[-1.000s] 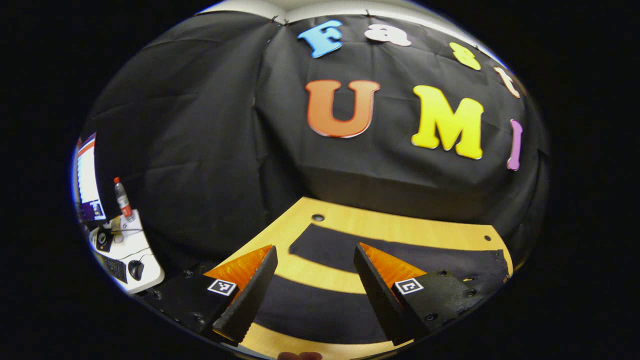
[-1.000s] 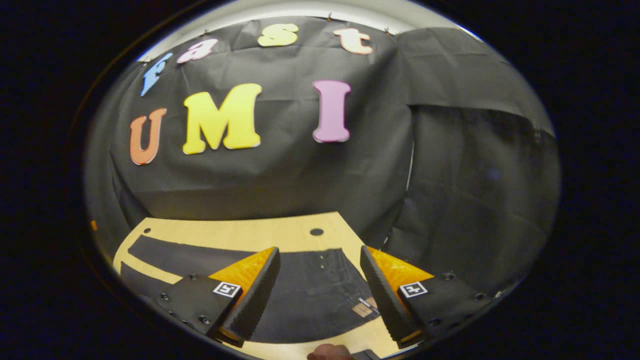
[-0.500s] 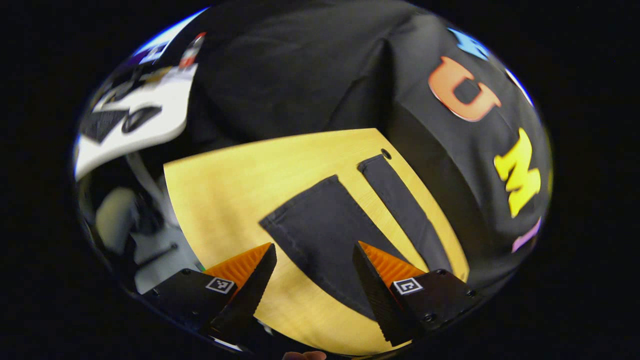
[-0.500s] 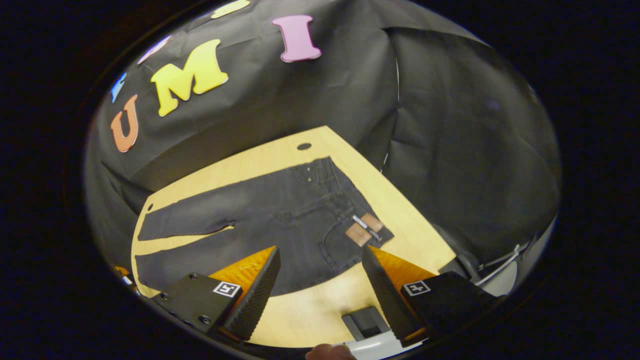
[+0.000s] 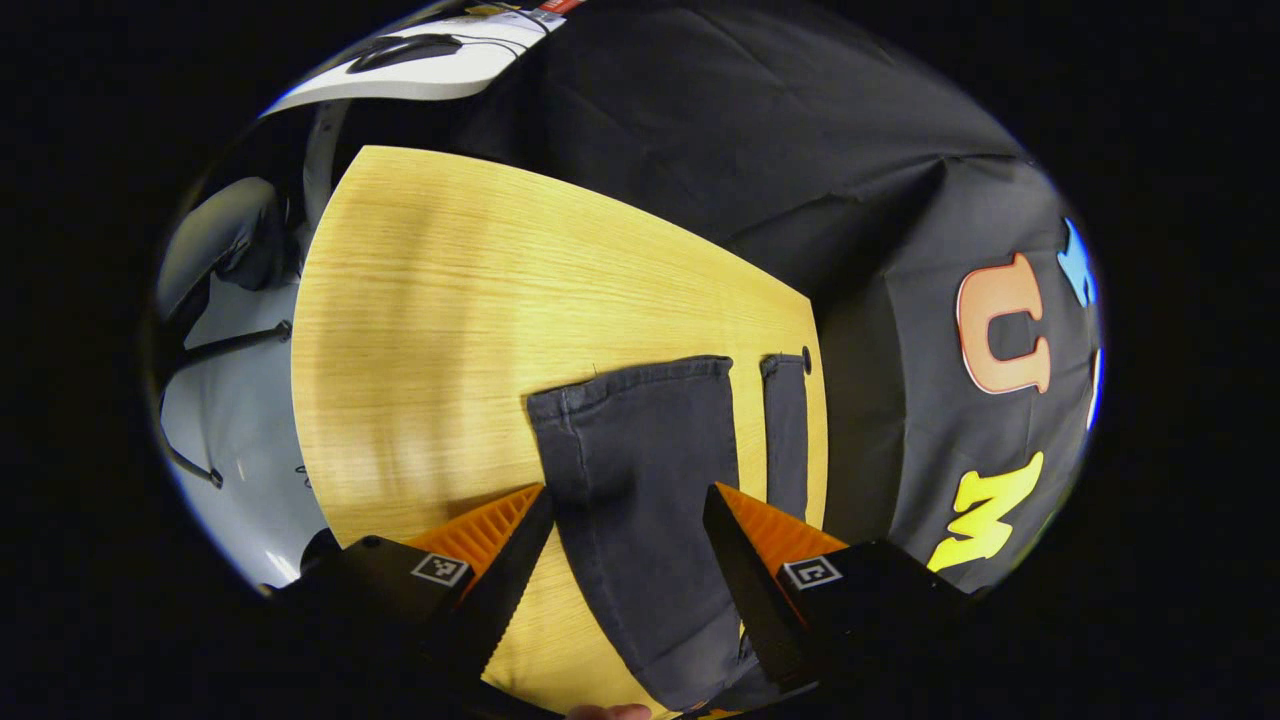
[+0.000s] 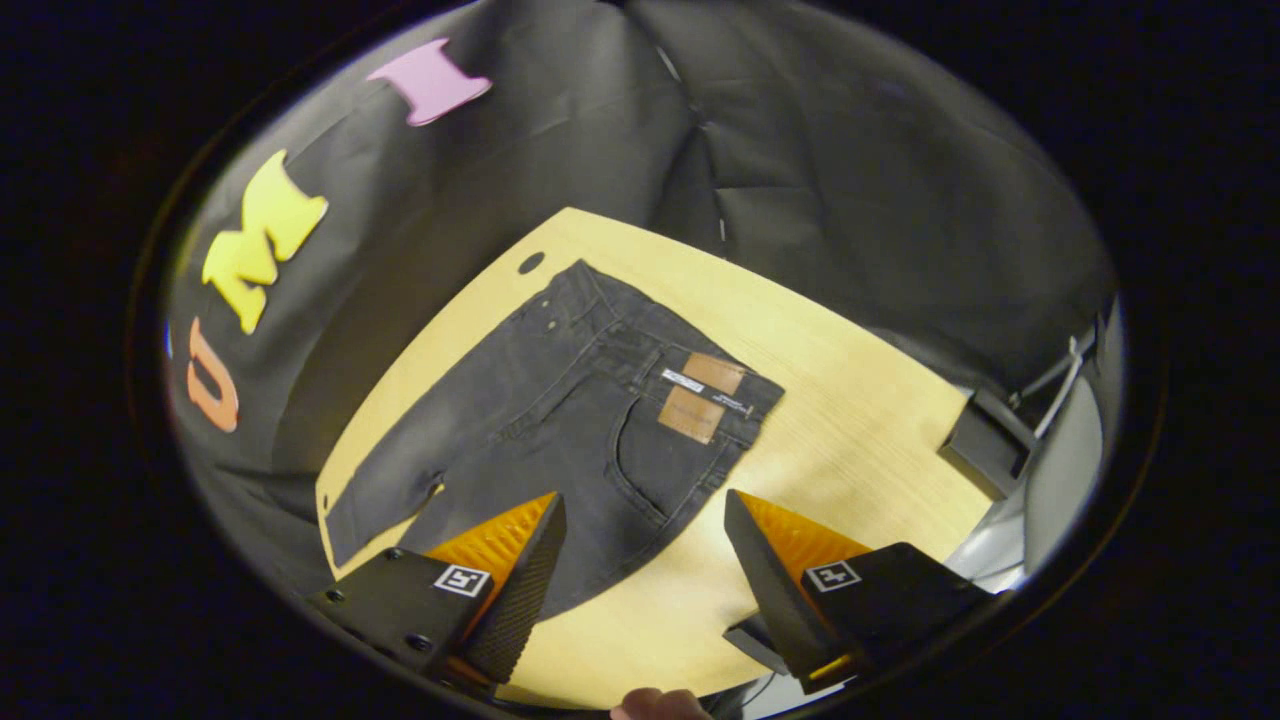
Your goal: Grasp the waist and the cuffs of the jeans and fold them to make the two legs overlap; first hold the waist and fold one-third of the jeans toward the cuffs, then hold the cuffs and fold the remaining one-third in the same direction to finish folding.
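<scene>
A wooden table [image 5: 430,300] carries dark jeans [image 6: 560,400] lying flat, legs apart. On the jeans, the waist [image 6: 680,350] points toward the table's right end, the cuffs [image 5: 630,385] toward its left. Above the cuffs hangs the left gripper [image 5: 625,560], fingers spread. The right gripper [image 6: 645,570] hovers beside the waist, fingers spread, holding nothing.

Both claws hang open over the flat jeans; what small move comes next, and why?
Probably lower both: the left claw onto the near cuff, the right claw onto the waist. The jeans lie flat, legs apart.
</scene>
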Tool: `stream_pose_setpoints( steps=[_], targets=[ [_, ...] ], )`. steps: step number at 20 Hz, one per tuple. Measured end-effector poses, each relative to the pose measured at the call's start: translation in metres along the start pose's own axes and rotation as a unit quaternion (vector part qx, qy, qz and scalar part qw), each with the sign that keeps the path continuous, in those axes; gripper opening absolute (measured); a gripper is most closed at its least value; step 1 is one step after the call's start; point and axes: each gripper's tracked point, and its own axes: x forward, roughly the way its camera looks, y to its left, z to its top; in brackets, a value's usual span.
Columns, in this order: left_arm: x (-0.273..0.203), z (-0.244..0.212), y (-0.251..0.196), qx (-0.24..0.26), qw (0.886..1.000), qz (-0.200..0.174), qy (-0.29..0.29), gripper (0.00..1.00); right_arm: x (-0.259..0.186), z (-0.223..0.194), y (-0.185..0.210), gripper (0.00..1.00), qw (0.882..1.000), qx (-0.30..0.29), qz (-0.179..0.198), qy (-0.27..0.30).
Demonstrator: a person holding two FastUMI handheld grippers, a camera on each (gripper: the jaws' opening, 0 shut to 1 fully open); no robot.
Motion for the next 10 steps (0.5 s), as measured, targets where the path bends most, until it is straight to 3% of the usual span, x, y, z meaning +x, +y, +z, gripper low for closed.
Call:
stream_pose_setpoints(
  steps=[4,5,6,8,9,10],
  targets=[
    [0.011,0.005,-0.010,-0.005,1.000,-0.010,0.006,0.98,0.019,0.010,-0.010,0.98,0.998,0.069,-0.008,0.005],
    [0.013,0.005,-0.014,-0.005,1.000,-0.013,0.007,0.98,0.026,0.015,-0.012,0.93,0.996,0.087,-0.010,0.002],
    [0.016,0.004,-0.018,-0.005,1.000,-0.014,0.009,0.98,0.032,0.019,-0.012,0.98,0.995,0.098,-0.008,0.001],
    [0.022,0.005,-0.022,-0.001,1.000,-0.013,0.012,0.98,0.040,0.025,-0.011,0.98,0.995,0.104,-0.011,-0.004],
    [0.025,0.005,-0.025,0.003,1.000,-0.013,0.014,0.98,0.043,0.027,-0.010,0.92,0.994,0.105,-0.014,-0.007],
    [0.028,0.005,-0.029,0.007,1.000,-0.014,0.016,0.98,0.044,0.026,-0.011,0.95,0.994,0.104,-0.016,-0.010]
  ],
)
